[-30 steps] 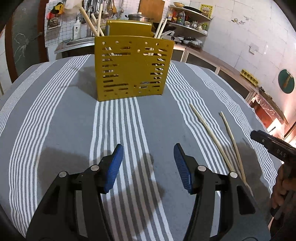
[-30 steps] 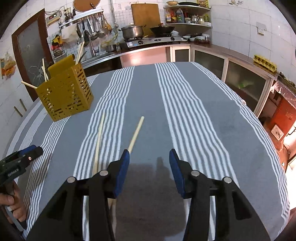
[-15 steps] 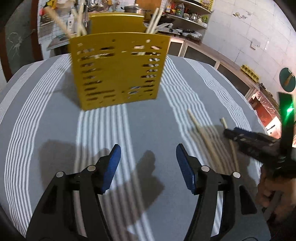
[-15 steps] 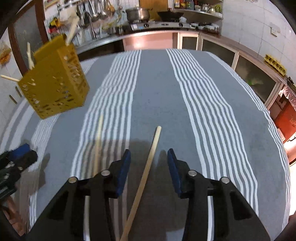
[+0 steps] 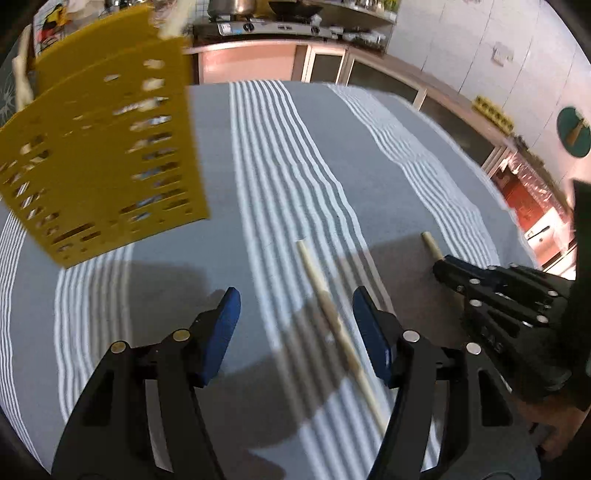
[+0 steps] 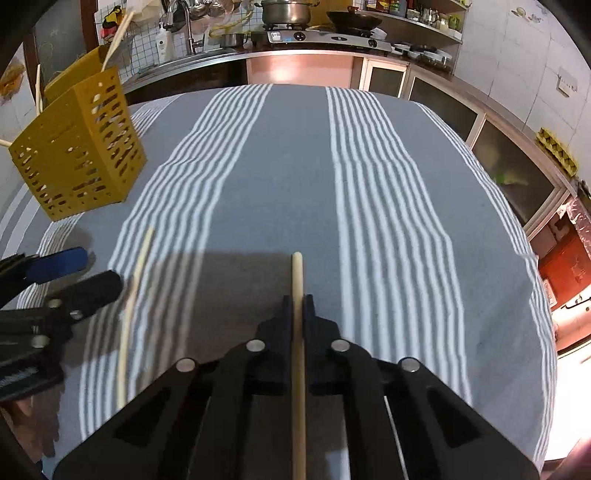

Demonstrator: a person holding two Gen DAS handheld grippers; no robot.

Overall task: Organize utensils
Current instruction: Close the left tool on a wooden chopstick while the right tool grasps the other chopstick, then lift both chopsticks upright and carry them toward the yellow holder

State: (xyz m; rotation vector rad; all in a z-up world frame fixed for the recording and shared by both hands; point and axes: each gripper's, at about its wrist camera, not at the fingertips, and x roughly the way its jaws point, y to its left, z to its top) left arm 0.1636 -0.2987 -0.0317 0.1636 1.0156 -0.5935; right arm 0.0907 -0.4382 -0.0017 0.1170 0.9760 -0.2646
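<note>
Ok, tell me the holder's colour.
Yellow: the slotted holder shows best in the right wrist view.

Walls: showing white tile (image 6: 517,44).
Counter (image 6: 295,55): running behind the table's far edge, carrying a stove (image 6: 325,37) and pot (image 6: 284,11).
Cabinets (image 6: 443,107): lining the table's right edge.
Tablecloth (image 6: 295,166): lying grey, white-striped.

yellow utensil holder (image 6: 79,147), grey white-striped tablecloth (image 6: 295,166), pale chopsticks (image 5: 332,317)

A home kitchen: gas stove (image 6: 325,37) with pot (image 6: 286,11), sink tap (image 6: 186,22), tiled walls.
</note>
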